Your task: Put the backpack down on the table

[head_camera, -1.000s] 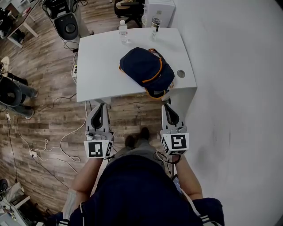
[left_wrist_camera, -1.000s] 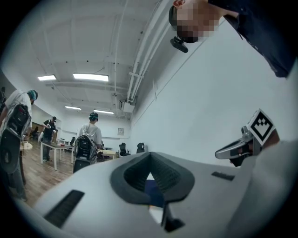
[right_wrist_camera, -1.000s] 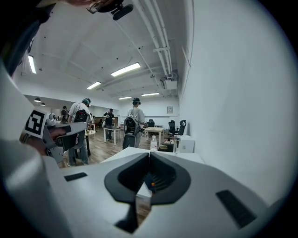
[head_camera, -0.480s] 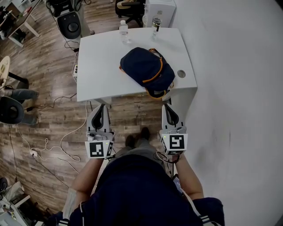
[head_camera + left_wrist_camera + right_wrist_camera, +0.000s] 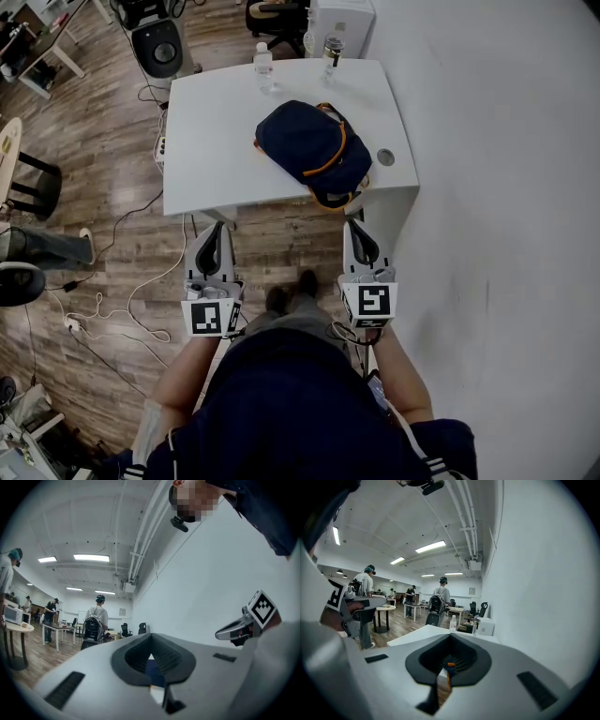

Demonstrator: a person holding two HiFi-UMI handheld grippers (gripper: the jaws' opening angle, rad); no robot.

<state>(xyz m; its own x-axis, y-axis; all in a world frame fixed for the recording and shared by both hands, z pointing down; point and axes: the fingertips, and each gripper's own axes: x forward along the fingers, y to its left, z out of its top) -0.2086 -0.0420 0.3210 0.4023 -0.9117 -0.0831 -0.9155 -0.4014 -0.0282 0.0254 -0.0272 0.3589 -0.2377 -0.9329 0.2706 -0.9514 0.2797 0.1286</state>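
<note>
One backpack (image 5: 312, 152), dark blue with orange trim, is seen lying flat on the white table (image 5: 211, 141) in the upper middle of the head view. It is set toward the table's right side, with its lower end reaching the near edge. Nothing touches it and its weight is borne wholly by the tabletop, so the put-down is judged to be done.

A clear bottle (image 5: 263, 67) and a darker-capped bottle (image 5: 330, 49) are stood at the far edge, apart from the backpack.

Below the table in the frame, over the wooden floor (image 5: 103, 178), the left gripper (image 5: 215, 228) and the right gripper (image 5: 354, 228) are held close to the person's body, well apart from the backpack. The jaws of each are brought together on nothing, as each gripper view shows. This is judged a resting hold, since nothing is left to carry.
</note>
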